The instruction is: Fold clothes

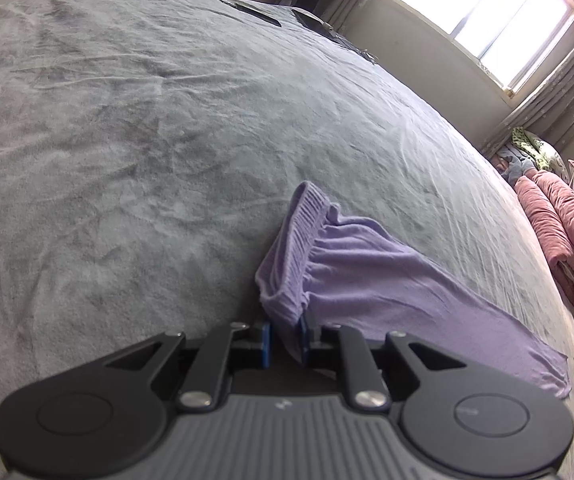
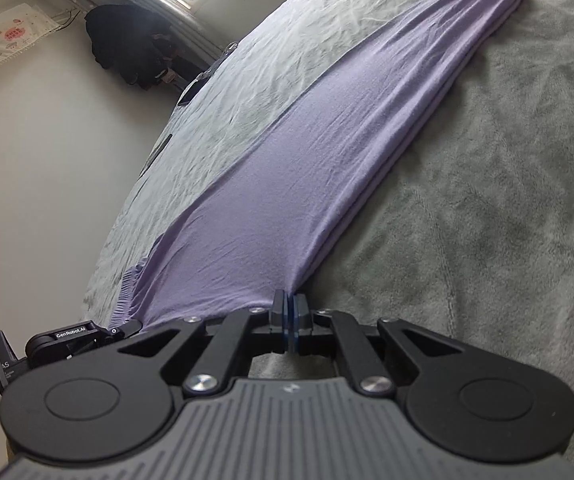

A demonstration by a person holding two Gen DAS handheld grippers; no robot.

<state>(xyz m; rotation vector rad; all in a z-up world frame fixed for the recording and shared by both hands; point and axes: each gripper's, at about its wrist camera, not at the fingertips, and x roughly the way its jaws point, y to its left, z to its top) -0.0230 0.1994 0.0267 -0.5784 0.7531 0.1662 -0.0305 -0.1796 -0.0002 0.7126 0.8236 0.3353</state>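
A lilac pair of trousers point(image 2: 287, 152) lies stretched across a grey bed point(image 2: 487, 200). In the left wrist view its ribbed waistband point(image 1: 307, 224) stands bunched up, and my left gripper point(image 1: 285, 336) is shut on a fold of the waistband's near corner, cloth pressed between the blue pads. In the right wrist view the lilac trousers run long and narrow away to the upper right. My right gripper point(image 2: 288, 312) is shut on the near edge of the lilac trousers, pads almost together. The left gripper's black body point(image 2: 83, 334) shows at the lower left of the right wrist view.
Rolled pink blankets point(image 1: 563, 236) and other bedding lie beside the bed under a bright window point(image 1: 483, 12). Flat dark items point(image 1: 259, 12) rest at the bed's far edge. A dark garment point(image 2: 131, 44) hangs by the curtain, near a white wall.
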